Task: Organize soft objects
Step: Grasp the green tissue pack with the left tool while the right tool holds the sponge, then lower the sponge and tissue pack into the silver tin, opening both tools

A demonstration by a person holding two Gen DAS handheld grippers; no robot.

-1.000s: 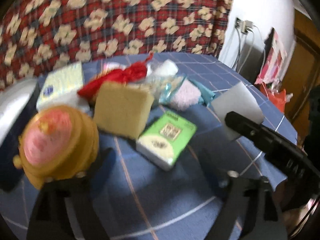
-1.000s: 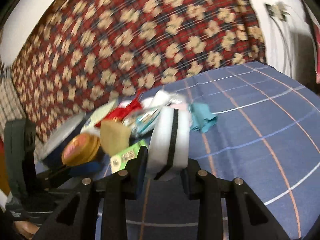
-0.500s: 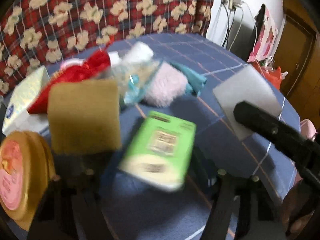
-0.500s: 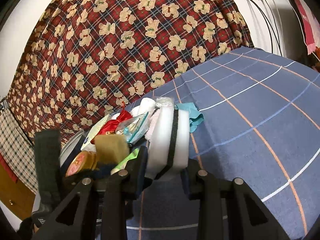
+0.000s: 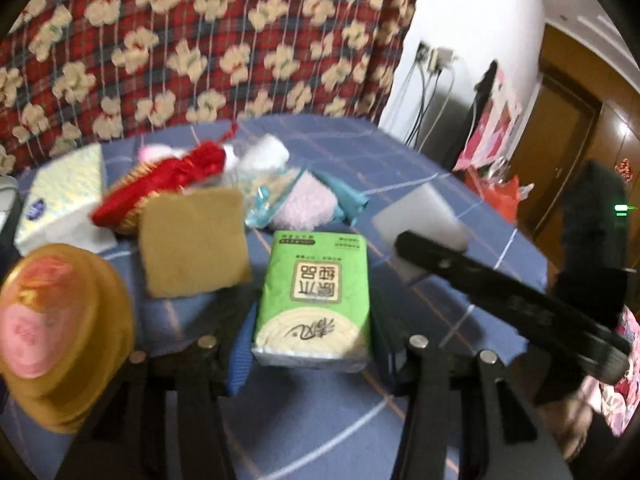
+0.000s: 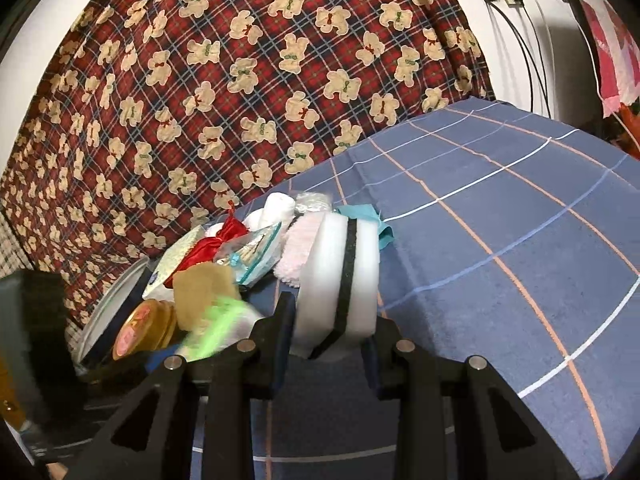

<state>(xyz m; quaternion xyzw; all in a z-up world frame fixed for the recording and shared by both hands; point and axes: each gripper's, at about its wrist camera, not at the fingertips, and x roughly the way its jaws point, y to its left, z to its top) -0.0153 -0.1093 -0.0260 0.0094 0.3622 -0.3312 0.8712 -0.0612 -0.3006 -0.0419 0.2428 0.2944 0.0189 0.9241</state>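
A green tissue pack (image 5: 316,288) sits lengthwise between the blue pads of my left gripper (image 5: 312,344). Its jaws are closing, and the pads press the pack's sides. The right wrist view shows the same pack as a green blur (image 6: 216,328) at the lower left. My right gripper (image 6: 330,344) is shut on a white sponge with a black middle layer (image 6: 340,272), held upright above the blue checked tablecloth (image 6: 500,280). In the left wrist view that sponge (image 5: 424,220) shows at the right, beyond the right gripper's dark finger (image 5: 500,292).
Behind the pack lie a tan sponge (image 5: 192,240), a red tasselled cloth (image 5: 172,176), a white tissue box (image 5: 64,192), a clear bag (image 5: 268,192), and pink fluffy (image 5: 308,204) and teal (image 5: 348,200) cloths. A gold tin with a pink lid (image 5: 52,328) stands at the left. A teddy-bear plaid curtain hangs behind.
My left gripper's jaws came in around the green tissue pack, which now lies straight between them instead of askew on the cloth. The right gripper keeps its hold on the sponge.
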